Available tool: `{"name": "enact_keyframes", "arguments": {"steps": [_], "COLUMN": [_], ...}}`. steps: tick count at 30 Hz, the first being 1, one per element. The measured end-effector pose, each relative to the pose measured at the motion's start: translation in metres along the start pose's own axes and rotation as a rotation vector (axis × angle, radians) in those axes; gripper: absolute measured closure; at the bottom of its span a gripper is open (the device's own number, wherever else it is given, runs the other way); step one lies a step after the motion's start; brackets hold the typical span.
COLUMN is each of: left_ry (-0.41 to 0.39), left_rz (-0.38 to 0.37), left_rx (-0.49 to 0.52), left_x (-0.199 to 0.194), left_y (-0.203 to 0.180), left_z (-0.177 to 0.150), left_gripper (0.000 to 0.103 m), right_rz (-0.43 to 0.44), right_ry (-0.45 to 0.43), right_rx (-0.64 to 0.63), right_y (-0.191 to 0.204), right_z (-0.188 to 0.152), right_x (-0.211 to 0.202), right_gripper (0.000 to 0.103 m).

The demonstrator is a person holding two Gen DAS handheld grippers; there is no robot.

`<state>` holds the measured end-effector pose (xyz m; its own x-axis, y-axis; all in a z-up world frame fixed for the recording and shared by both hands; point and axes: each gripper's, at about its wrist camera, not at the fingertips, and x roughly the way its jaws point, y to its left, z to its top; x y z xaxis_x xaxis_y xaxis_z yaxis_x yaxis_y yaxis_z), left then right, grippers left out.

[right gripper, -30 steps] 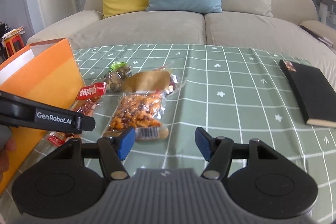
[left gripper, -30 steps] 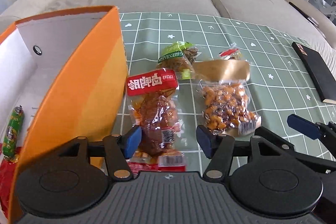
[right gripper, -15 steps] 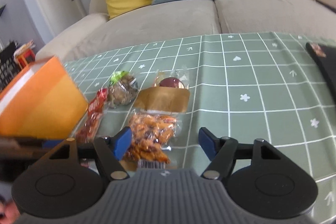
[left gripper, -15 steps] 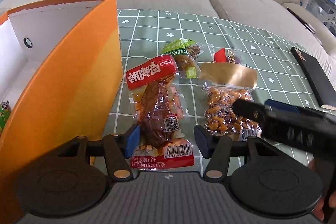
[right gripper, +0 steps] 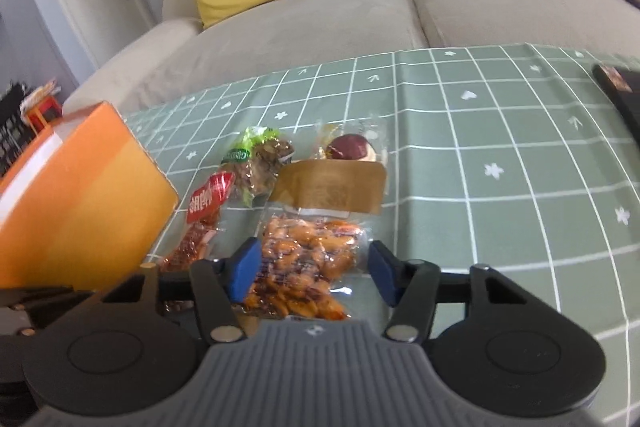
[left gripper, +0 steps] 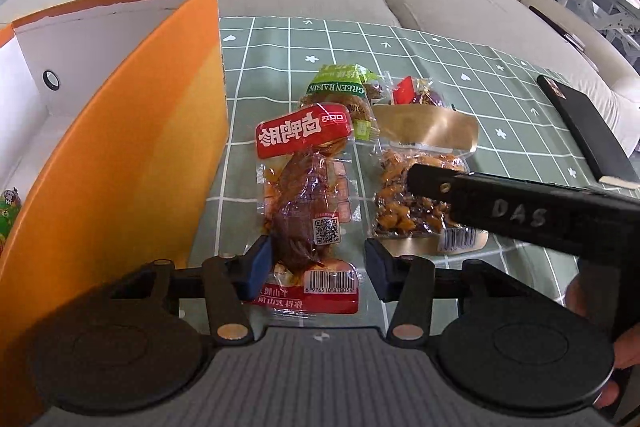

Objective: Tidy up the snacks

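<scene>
A: Where does the left gripper point(left gripper: 316, 267) sit?

B: Low over the near end of the red pack point(left gripper: 306, 203), which lies lengthwise on the surface point(left gripper: 440, 59). The jaws stand open, one blue pad on each side of the pack's lower end; whether they touch it cannot be told.

A: And the right gripper point(right gripper: 314, 269)?

B: Its jaws are open as well, spread around the nut bag point(right gripper: 304, 267). The left pad looks to be against the bag's edge; the right pad stands just off the clear wrapper. In the left wrist view the right gripper's black body crosses from 3 o'clock and covers part of the nut bag point(left gripper: 416, 203).

A: Where are the other snacks?

B: From the left camera, the raisin bag point(left gripper: 340, 91) lies at 12 o'clock of the red pack, its near end under or against the red label. A small pack with a dark round sweet point(left gripper: 416, 95) lies just beside the raisin bag, at 12 o'clock of the nut bag's gold header point(left gripper: 428, 131). From the right camera the same sweet point(right gripper: 352, 149) shows just past that header.

A: And the box?

B: The orange box point(left gripper: 120, 155) stands open at 9 o'clock of the red pack, close beside it. A green wrapped snack point(left gripper: 10, 203) shows inside at the far left edge. A black book point(left gripper: 588, 131) lies well apart at 2 o'clock.
</scene>
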<state>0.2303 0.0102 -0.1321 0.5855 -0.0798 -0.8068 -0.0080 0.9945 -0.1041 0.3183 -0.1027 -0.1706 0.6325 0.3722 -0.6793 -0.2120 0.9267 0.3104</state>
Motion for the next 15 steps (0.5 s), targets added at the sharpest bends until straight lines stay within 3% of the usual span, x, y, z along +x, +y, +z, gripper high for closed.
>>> {"name": "enact_keyframes", "arguments": {"steps": [6,7,8,15], "left_ry": [0.009,0.012,0.014,0.010], "left_rz": [-0.023,-0.029,-0.035,-0.019], "left_rx": [0.014,0.018,0.016,0.035], "left_x": [-0.010,-0.012,-0.015,-0.028], "left_y": [-0.005,-0.006,-0.007,-0.010], "left_z": [-0.013,-0.016,-0.019,-0.039], "left_gripper": [0.047,0.047,0.047,0.047], "right_rz": [0.004,0.004,0.003,-0.052], "right_ry": [-0.011,-0.016,-0.016,-0.020], "right_rx": [0.069,0.084,0.093,0.080], "right_y": [-0.011,-0.011,-0.011,-0.002], "right_z": [-0.018,-0.022,-0.026,-0.048], "right_x": [-0.025,-0.029,-0.034,-0.055], "right_gripper": [0.065,0.089,0.103,0.103]}}
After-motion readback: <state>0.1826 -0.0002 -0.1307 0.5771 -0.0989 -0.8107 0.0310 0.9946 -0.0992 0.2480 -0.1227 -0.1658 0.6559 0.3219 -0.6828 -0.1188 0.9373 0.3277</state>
